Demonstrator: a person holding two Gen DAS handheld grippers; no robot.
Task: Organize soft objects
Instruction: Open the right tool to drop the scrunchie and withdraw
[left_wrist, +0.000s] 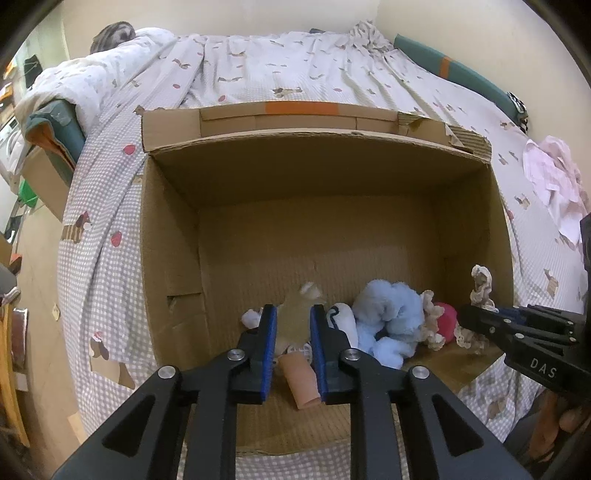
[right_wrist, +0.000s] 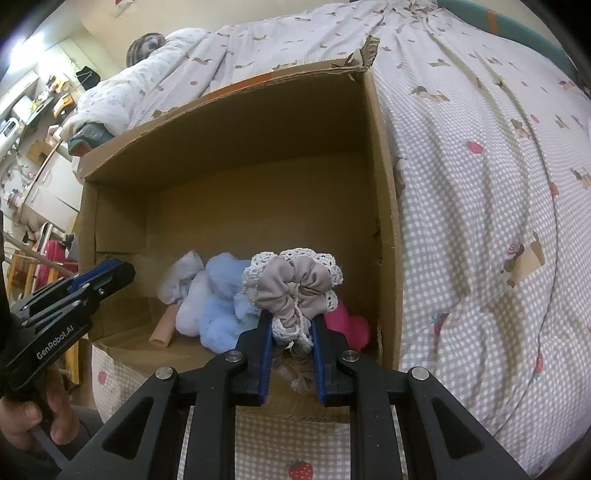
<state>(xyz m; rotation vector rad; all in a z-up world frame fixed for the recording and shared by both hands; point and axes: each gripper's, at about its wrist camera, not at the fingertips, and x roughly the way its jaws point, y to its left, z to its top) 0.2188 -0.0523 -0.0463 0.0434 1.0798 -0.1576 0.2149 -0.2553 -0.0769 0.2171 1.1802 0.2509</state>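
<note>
An open cardboard box (left_wrist: 295, 177) (right_wrist: 240, 147) lies on a bed. At its near end sit a light blue plush (left_wrist: 391, 314) (right_wrist: 221, 295), a white soft piece (left_wrist: 341, 317), a pink plush (left_wrist: 447, 321) (right_wrist: 347, 325) and a peach tube (left_wrist: 301, 380) (right_wrist: 162, 330). My left gripper (left_wrist: 292, 321) (right_wrist: 122, 271) hangs over that end, slightly open. A beige soft thing (left_wrist: 295, 317) shows blurred between its fingers, loose from the pads. My right gripper (right_wrist: 291, 332) (left_wrist: 465, 321) is shut on a grey scrunchie with white lace trim (right_wrist: 295, 291) (left_wrist: 480, 284), above the box's right corner.
The bed is covered by a grey checked sheet with dog prints (left_wrist: 258, 62) (right_wrist: 480, 184). A pink-white cloth (left_wrist: 554, 177) lies to the right of the box and a teal cushion (left_wrist: 461, 74) along the wall. A person's hand (right_wrist: 22, 424) holds the left gripper. Furniture crowds the far left.
</note>
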